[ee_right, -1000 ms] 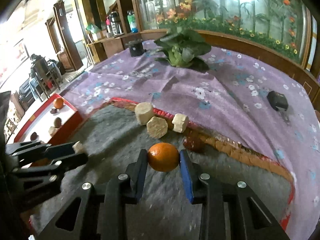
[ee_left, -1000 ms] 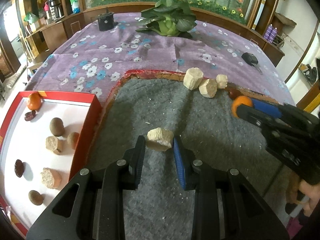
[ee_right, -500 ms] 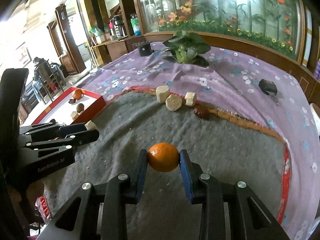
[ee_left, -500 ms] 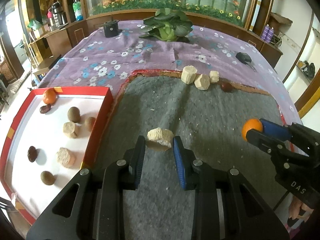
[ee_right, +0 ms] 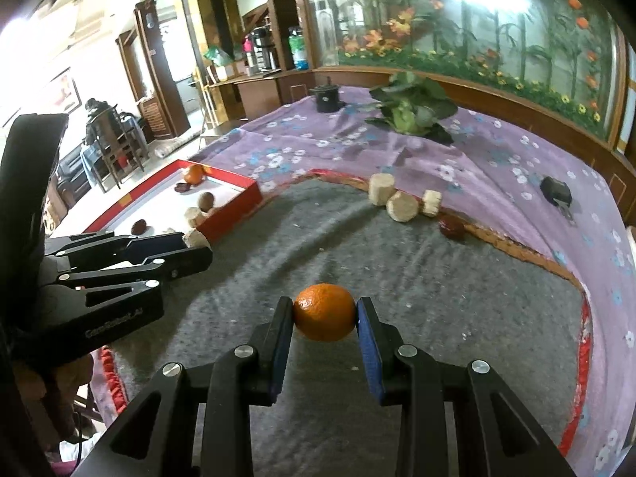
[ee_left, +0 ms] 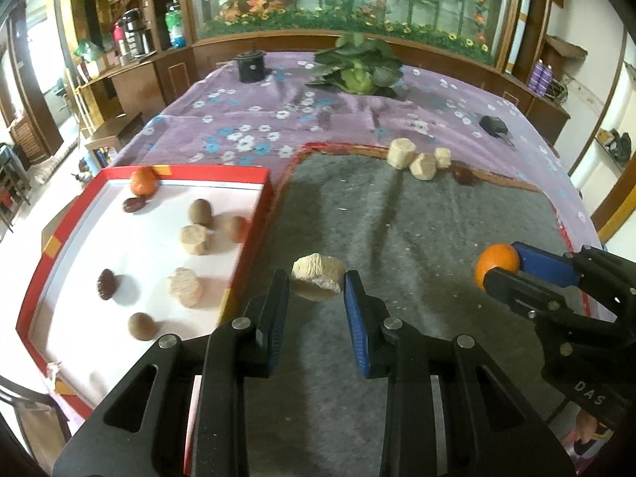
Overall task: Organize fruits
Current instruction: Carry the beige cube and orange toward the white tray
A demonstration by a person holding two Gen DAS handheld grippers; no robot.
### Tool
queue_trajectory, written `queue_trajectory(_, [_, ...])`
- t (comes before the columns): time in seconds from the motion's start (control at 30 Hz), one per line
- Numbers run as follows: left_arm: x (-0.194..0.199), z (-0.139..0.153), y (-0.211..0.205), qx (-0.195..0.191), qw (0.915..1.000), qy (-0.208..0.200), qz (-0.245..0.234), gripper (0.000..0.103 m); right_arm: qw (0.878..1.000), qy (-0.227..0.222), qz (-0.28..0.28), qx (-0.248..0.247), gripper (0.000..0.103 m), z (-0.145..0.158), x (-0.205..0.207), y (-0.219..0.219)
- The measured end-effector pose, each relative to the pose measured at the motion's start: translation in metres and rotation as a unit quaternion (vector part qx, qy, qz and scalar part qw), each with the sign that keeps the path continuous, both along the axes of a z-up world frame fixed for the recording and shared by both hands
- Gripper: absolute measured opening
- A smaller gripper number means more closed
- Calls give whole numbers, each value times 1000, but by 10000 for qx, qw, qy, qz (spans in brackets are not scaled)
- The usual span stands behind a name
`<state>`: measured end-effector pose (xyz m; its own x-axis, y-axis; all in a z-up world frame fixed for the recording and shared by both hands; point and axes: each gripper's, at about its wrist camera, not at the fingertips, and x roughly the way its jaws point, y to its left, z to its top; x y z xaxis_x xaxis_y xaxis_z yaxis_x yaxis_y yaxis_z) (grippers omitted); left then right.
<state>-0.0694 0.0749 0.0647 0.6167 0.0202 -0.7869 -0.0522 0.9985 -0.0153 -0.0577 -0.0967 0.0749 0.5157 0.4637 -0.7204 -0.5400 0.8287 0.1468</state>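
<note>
My left gripper (ee_left: 317,284) is shut on a pale beige chunk (ee_left: 317,281), held above the grey mat (ee_left: 397,246) just right of the red tray (ee_left: 254,238). My right gripper (ee_right: 325,312) is shut on an orange (ee_right: 324,312) over the mat; in the left wrist view the same orange (ee_left: 497,264) shows at the right. The white-floored tray holds another orange (ee_left: 142,181), dark dates (ee_left: 105,284), brown round fruits (ee_left: 200,212) and beige chunks (ee_left: 193,239). Three beige chunks (ee_left: 421,165) and a dark date (ee_left: 463,175) lie at the mat's far edge.
A purple flowered cloth (ee_left: 278,119) covers the table beyond the mat. On it stand a leafy green plant (ee_left: 357,67), a black round object (ee_left: 250,65) and a small black item (ee_left: 492,124). Wooden cabinets and a flower mural line the back; the left gripper's body (ee_right: 99,278) fills the right wrist view's left.
Both grippers have drawn back from the far chunks and risen a little, each keeping its load. The tray now shows more fully at the left.
</note>
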Motion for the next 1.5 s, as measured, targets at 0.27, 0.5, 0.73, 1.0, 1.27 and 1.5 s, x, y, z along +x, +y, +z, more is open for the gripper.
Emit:
queue_trajectory(0.27, [-11, 4, 31, -12, 9994, -59, 328, 28, 9995, -48, 315, 24, 32, 9, -8, 33])
queue_trajectory(0.5, [-17, 0, 60, -49, 9980, -29, 631, 28, 9978, -88, 643, -102, 31, 12, -12, 63])
queue_trajectory(0.73, [-26, -1, 89, -28, 9957, -18, 922, 28, 9961, -136, 871, -100, 31, 17, -15, 87])
queue_trajectory(1.0, [-41, -5, 128, -39, 9913, 63, 1314, 28, 9916, -115, 1283, -112, 31, 18, -15, 125])
queue_trajectory(1.27, [-44, -16, 151, -89, 9880, 172, 1531, 28, 9869, -73, 1601, -165, 31, 16, -1, 166])
queue_trajectory(1.5, [-41, -22, 161, -132, 9869, 240, 1588, 28, 9838, 1, 1780, -223, 31, 11, 10, 191])
